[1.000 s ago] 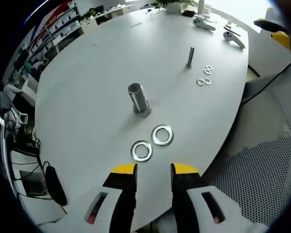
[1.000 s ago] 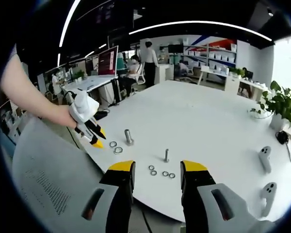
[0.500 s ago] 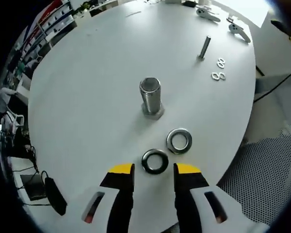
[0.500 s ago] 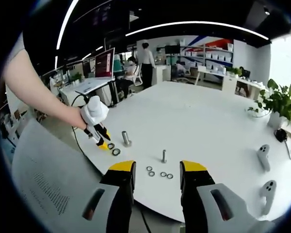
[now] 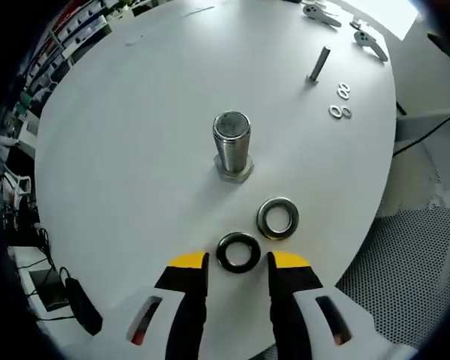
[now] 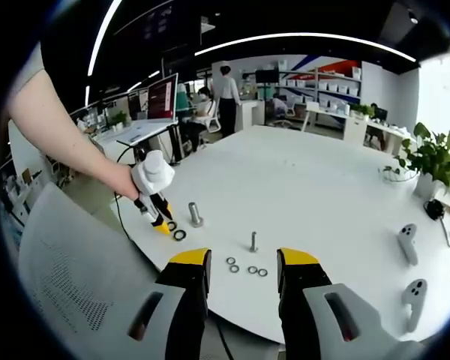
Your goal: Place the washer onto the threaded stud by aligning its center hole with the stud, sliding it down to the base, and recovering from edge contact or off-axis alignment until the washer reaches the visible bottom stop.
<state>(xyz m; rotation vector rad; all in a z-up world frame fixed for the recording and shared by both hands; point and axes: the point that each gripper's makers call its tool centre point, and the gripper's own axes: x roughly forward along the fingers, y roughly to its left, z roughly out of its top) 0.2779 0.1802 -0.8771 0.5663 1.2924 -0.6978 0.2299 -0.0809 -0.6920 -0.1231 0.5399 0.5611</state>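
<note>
A thick threaded stud (image 5: 232, 146) stands upright on its hex base on the white table (image 5: 120, 120). Two large washers lie in front of it: one (image 5: 238, 252) right between the tips of my open left gripper (image 5: 238, 262), the other (image 5: 277, 217) slightly farther and to the right. In the right gripper view the left gripper (image 6: 162, 223) hovers over the near washer (image 6: 172, 226) beside the stud (image 6: 195, 213), held by a person's hand. My right gripper (image 6: 242, 262) is open and empty, well back from the table edge.
A thin stud (image 5: 317, 64) with three small washers (image 5: 340, 103) stands farther along the table; the small washers (image 6: 247, 265) and thin stud (image 6: 253, 241) lie ahead of my right gripper. Two white controllers (image 5: 364, 39) sit at the far end. A mesh chair (image 5: 405, 262) is at the table edge.
My left gripper has come down and forward, so the near washer now sits between its fingertips. The right gripper has barely moved.
</note>
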